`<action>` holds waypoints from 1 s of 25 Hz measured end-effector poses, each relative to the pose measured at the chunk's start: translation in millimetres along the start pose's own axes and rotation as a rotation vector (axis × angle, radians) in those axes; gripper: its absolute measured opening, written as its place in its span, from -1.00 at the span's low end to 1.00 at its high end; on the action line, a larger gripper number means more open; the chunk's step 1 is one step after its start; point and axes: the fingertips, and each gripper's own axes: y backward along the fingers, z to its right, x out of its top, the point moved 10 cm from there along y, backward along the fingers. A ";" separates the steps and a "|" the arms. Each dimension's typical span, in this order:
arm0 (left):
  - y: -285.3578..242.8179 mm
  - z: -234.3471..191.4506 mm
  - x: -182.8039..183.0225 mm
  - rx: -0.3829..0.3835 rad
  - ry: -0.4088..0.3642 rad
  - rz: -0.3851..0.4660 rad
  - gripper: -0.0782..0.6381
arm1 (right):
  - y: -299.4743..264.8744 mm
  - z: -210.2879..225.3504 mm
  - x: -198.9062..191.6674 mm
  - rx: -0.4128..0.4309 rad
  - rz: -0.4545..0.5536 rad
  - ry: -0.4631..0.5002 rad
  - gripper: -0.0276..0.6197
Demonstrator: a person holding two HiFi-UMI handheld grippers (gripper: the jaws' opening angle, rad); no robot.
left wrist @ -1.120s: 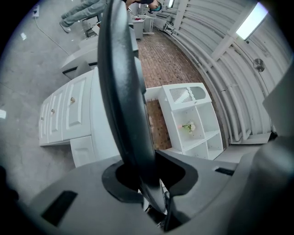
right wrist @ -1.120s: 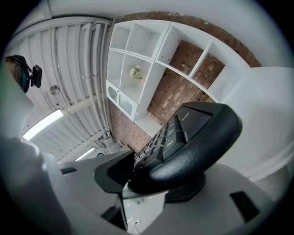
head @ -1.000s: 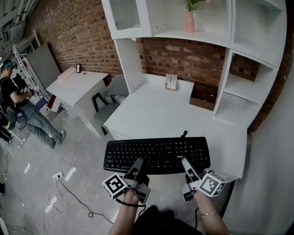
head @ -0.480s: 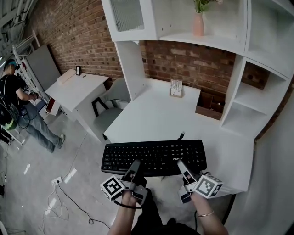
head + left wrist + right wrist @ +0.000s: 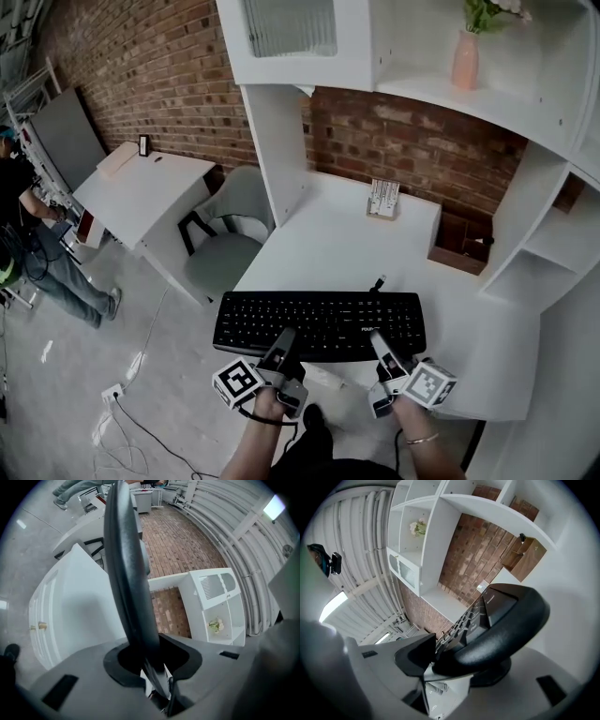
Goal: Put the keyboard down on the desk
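— So, where is the keyboard (image 5: 319,322)?

— At the near edge of the desk (image 5: 342,239), keys up, its long side running along that edge. The end on the person's left juts past the desk's corner, out over the floor (image 5: 112,356). I can't tell whether its underside touches the desk top.

— What holds it?

— Both tools. The left gripper (image 5: 284,337) is pinched on the keyboard's near rim, left of the middle. In the left gripper view the black rim runs straight up between the two jaws, and they press on it. The right gripper (image 5: 378,339) clamps the same rim nearer the right end. Its own view shows the rounded corner wedged between its jaws.

— And elsewhere on the desk?

— A cable end (image 5: 378,281) lies on it just behind the keyboard. A small holder (image 5: 381,199) stands at the desk's back, and a wooden box (image 5: 459,242) sits at its back right. A grey chair (image 5: 225,234) stands off the desk's left side.
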 end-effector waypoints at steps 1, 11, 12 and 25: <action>-9.1 -5.4 11.9 0.010 0.001 -0.006 -0.55 | -14.0 2.0 0.3 -0.009 -0.001 -0.003 -0.29; -85.3 -50.4 82.5 0.045 0.046 -0.086 -0.55 | -102.0 25.5 4.3 -0.112 0.023 -0.073 -0.30; -92.3 -54.2 85.6 0.051 0.046 -0.089 -0.55 | -107.9 31.0 5.5 -0.129 0.019 -0.085 -0.30; -169.0 -93.8 115.1 0.124 0.092 -0.076 -0.55 | -183.1 84.0 35.4 -0.179 -0.043 -0.118 -0.33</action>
